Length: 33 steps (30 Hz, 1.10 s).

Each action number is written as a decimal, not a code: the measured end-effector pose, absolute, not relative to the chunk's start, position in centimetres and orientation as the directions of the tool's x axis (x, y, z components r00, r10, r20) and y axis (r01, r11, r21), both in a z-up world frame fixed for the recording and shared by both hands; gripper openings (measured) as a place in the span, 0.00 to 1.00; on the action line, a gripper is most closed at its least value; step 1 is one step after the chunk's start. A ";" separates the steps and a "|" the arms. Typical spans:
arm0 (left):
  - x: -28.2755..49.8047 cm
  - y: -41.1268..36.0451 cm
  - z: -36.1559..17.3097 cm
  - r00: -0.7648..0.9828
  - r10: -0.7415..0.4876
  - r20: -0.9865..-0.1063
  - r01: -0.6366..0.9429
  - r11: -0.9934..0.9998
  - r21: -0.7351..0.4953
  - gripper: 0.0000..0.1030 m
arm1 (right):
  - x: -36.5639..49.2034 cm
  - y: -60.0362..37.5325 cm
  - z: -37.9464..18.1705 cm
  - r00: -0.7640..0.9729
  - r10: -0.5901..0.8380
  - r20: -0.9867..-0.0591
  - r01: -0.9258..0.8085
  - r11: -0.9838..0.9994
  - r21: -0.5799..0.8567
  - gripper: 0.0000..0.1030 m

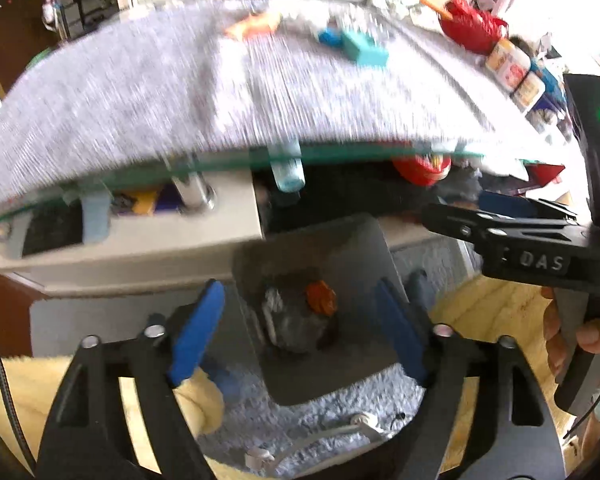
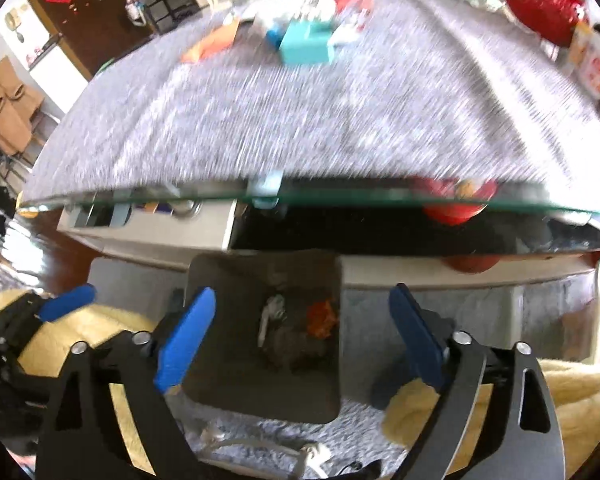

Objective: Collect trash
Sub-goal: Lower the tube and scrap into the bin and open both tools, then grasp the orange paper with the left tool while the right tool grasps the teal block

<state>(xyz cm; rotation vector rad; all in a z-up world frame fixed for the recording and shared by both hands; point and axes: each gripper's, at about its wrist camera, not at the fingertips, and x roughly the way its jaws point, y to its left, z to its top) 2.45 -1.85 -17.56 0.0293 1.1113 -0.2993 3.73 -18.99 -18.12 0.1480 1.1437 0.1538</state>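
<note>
1. Two grippers, both mine, hang over the grey bin: the left gripper [image 1: 298, 334] and the right gripper [image 2: 302, 338] each have their blue fingers spread wide with nothing between them.
2. Directly below the fingers sits the bin [image 1: 364, 376] on pale carpet, just in front of the table edge. I judge it was set there so trash lifted off the table drops straight down.
3. Inside the bin lie collected pieces: an orange crumpled wrapper [image 1: 320, 298] beside a whitish scrap [image 1: 274, 300] on a dark heap; blur hides finer detail.
4. Beyond the bin, the glass table edge [image 1: 228, 168] overhangs a lower shelf of clutter, which stands between my fingers and the tabletop, so the next reach probably has to rise over the rim.
5. Farther past the bin, on the table's grey cloth [image 2: 340, 120], a teal box [image 2: 306, 46] and an orange wrapper [image 2: 212, 46] lie near each other; these look like the remaining trash.
6. Farthest from the bin, at the table's right rim, a red bag [image 2: 544, 12] and jars [image 1: 508, 64] stand, likely not trash.
</note>
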 end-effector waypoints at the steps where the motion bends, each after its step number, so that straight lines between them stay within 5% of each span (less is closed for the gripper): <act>1: 2.7 -1.7 -17.0 0.418 -0.224 -0.880 0.250 0.960 -0.126 0.79 | 4.0 -19.3 -17.7 0.415 0.193 -0.889 -0.041 0.980 0.194 0.92; 9: 5.5 -1.4 -13.2 0.480 -0.222 -0.849 0.249 0.962 -0.111 0.91 | 6.5 -21.4 -14.2 0.467 0.185 -0.865 -0.005 0.979 0.206 0.92; 24: 14.1 -0.4 -12.4 0.500 -0.182 -0.847 0.245 0.967 -0.063 0.92 | 15.1 -20.4 -13.6 0.504 0.180 -0.845 -0.011 0.979 0.203 0.92; 33: 18.3 -0.1 -14.1 0.462 -0.171 -0.870 0.248 0.967 -0.058 0.92 | 18.6 -19.2 -16.9 0.465 0.193 -0.864 -0.007 0.977 0.214 0.72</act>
